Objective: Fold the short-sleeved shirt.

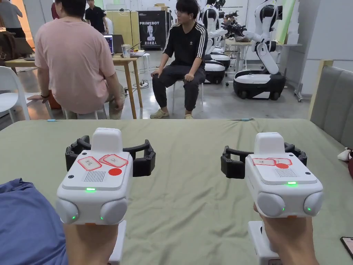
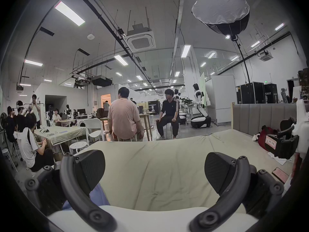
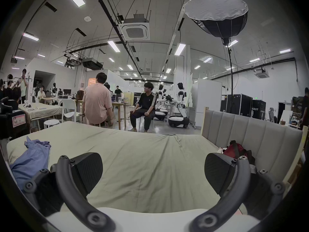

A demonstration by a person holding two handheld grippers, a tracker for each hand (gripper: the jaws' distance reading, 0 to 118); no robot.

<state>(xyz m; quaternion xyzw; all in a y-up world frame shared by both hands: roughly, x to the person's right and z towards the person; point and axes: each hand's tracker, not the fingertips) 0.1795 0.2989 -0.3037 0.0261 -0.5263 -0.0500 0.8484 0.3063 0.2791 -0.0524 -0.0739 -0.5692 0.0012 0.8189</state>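
Two grippers, left gripper [image 1: 109,151] and right gripper [image 1: 263,157], jaws apart, empty, above the bed [image 1: 193,193]. One blue shirt [image 1: 27,224] crumpled at left; right gripper view shows one red bag [image 3: 235,149].

1. Wide olive-green cloth-covered bed surface [image 1: 193,207] spreads beneath and ahead of the tools
2. Grey padded headboard [image 1: 332,103] stands to their right
3. Glossy grey concrete floor [image 1: 224,103] lies beyond
4. Long white ceiling strip lights [image 2: 69,13] glow overhead

The shirt [image 1: 24,221] lies on the bed [image 1: 193,207] at the near left corner, left of the left gripper [image 1: 110,151]. The right gripper [image 1: 263,155] is well apart to the right. A phone [image 1: 347,245] lies at the near right edge. Behind the bed two people sit.
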